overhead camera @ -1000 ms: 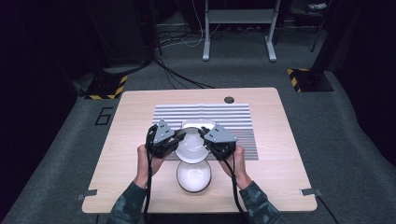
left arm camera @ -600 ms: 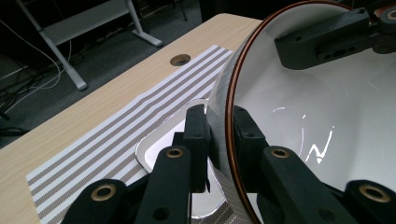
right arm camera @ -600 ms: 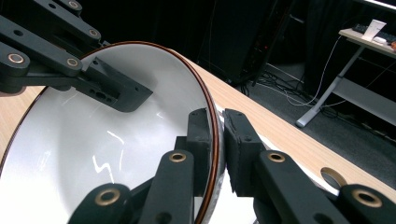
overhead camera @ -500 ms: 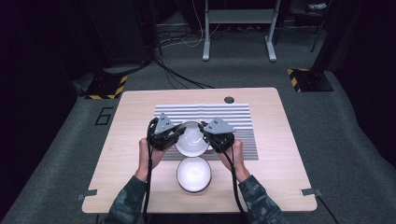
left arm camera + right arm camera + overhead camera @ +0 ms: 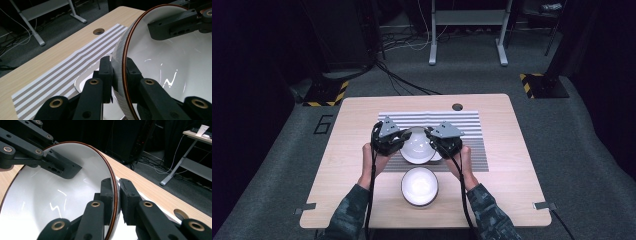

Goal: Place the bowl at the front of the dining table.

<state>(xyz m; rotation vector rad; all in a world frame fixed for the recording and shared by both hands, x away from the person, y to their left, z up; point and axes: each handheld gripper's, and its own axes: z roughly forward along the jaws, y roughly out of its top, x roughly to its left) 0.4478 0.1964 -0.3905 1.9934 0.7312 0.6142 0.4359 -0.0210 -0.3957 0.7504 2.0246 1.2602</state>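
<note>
A white bowl (image 5: 417,146) with a thin brown rim is held between both grippers above the striped placemat (image 5: 464,125). My left gripper (image 5: 404,141) is shut on the bowl's left rim. In the left gripper view its jaws (image 5: 118,67) pinch the wall of the bowl (image 5: 170,65), one inside and one outside. My right gripper (image 5: 430,136) is shut on the opposite rim, and in the right gripper view its jaws (image 5: 115,188) clamp the edge of the bowl (image 5: 55,195). A second white bowl (image 5: 419,186) sits on the bare table, nearer the person.
The wooden table (image 5: 512,190) has a round cable hole (image 5: 457,107) at its far edge. A flat white plate (image 5: 83,82) lies on the placemat (image 5: 62,72) under the held bowl. Dark floor, cables and a desk frame (image 5: 467,30) lie beyond the table.
Both grippers, still shut on the bowl, have carried it a little away from the person, farther from the near bowl and over the mat.
</note>
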